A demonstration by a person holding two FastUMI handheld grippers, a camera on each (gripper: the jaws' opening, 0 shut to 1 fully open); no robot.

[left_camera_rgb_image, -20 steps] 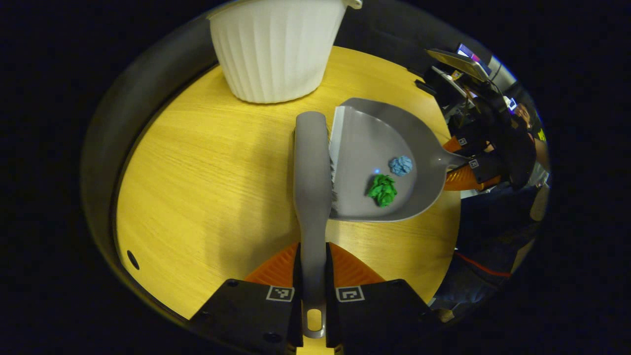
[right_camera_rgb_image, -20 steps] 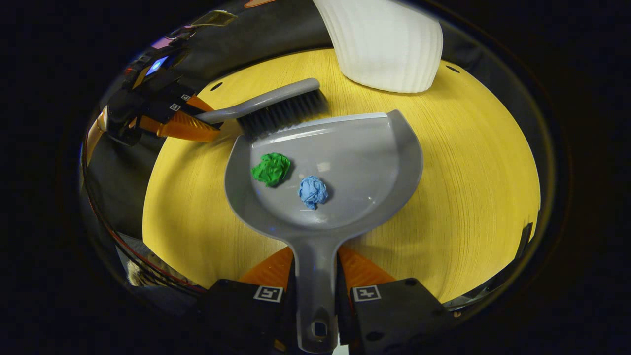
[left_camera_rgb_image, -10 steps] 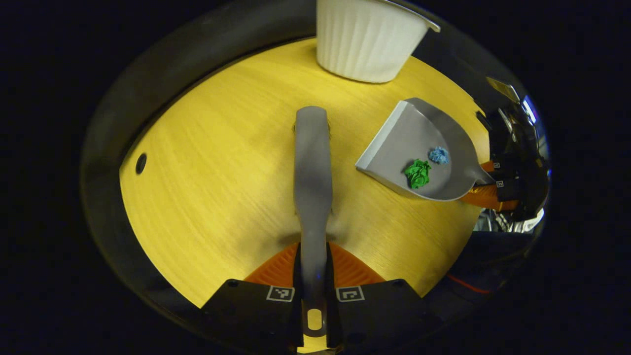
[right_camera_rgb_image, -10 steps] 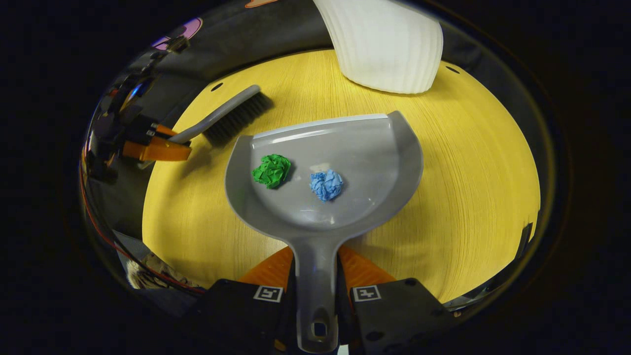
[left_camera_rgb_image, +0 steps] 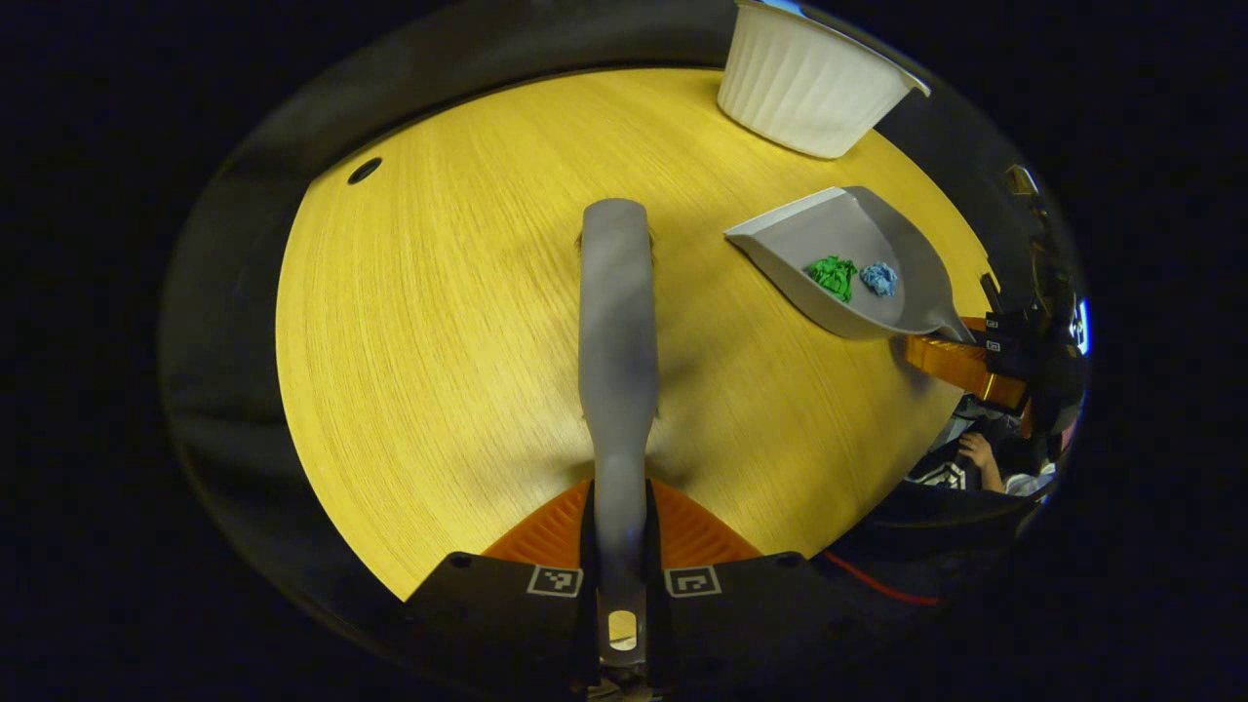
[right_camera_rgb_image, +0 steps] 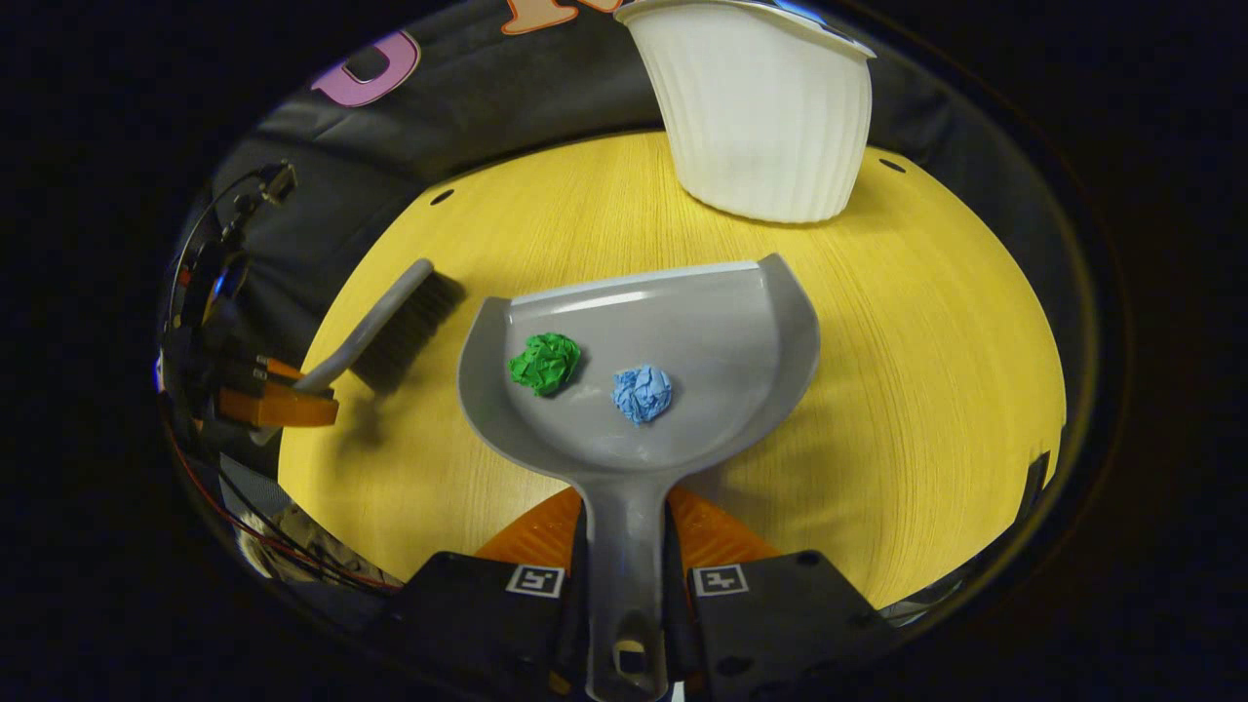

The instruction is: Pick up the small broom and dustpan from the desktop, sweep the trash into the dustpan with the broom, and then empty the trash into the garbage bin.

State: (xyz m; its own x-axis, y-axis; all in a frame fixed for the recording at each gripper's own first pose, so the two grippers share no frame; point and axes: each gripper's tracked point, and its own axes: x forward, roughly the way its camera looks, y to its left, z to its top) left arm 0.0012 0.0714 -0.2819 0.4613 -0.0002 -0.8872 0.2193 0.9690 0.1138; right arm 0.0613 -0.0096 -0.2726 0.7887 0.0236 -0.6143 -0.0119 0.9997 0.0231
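Your left gripper (left_camera_rgb_image: 618, 546) is clamped on the broom (left_camera_rgb_image: 615, 322) handle over the yellow desktop (left_camera_rgb_image: 439, 322), while your right gripper (right_camera_rgb_image: 624, 561) grips the dustpan (right_camera_rgb_image: 653, 370) handle, green wad (right_camera_rgb_image: 544, 362) and blue wad (right_camera_rgb_image: 642, 393) in its tray, white garbage bin (right_camera_rgb_image: 770, 117) just beyond.

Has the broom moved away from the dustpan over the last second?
Yes. In the right gripper view the broom, held by the left gripper, has swung left, away from the dustpan lip and the white bin, toward the table's left edge.
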